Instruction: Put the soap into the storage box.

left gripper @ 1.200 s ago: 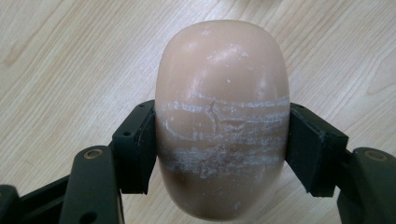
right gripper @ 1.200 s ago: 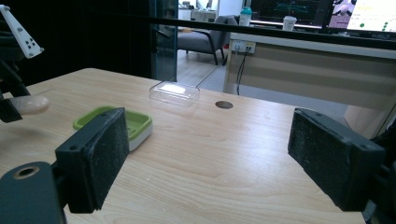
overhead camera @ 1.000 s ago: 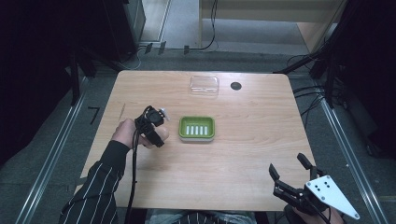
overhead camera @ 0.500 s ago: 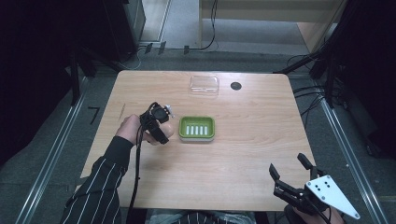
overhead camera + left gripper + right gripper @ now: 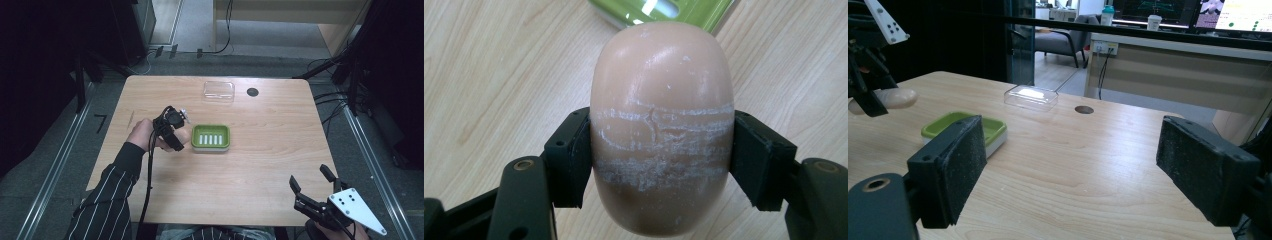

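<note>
Even overhead light falls on the tabletop in the high view, bright at the centre, while the surroundings sink into near black. Shadows under things are short and soft. The high view is slightly soft and grainy. In the left gripper view the soap carries pale glare on its top. In the right gripper view the near pads blur, and the screens behind glow brightly.
</note>
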The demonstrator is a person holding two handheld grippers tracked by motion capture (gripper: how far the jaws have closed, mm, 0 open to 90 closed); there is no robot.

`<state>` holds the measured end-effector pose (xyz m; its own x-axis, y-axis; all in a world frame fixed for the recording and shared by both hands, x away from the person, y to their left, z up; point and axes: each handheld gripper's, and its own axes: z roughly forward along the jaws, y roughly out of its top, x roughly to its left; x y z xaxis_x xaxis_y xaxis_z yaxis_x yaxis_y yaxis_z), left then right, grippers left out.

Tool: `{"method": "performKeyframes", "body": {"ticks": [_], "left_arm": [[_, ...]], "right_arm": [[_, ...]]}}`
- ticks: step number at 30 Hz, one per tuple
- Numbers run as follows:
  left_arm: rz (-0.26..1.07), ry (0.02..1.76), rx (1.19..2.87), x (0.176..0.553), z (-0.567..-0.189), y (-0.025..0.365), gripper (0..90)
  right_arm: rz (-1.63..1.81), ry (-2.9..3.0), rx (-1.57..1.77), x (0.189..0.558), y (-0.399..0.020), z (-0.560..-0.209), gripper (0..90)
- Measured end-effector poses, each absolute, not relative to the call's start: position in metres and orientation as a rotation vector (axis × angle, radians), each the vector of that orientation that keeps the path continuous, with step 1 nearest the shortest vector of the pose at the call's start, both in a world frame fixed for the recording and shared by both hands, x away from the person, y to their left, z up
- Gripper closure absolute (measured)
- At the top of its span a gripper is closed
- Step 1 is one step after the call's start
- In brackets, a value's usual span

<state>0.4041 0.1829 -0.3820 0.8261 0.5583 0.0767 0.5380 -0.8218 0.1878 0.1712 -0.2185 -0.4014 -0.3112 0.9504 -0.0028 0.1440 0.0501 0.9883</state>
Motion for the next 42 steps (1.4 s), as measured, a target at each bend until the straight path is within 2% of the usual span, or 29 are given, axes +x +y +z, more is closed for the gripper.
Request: {"method": "performKeyframes", "body": {"ticks": [19,42], "left_arm": [[0.156,0.769,2.871,0.409,-0.379,0.17,33.6],[0.164,0.736,2.867,0.412,-0.373,0.166,33.6]], "right_arm": [[1.339,1.571,1.128,0.171,-0.218,-0.401,13.2],[1.333,1.569,1.132,0.169,-0.218,-0.401,13.2]]}}
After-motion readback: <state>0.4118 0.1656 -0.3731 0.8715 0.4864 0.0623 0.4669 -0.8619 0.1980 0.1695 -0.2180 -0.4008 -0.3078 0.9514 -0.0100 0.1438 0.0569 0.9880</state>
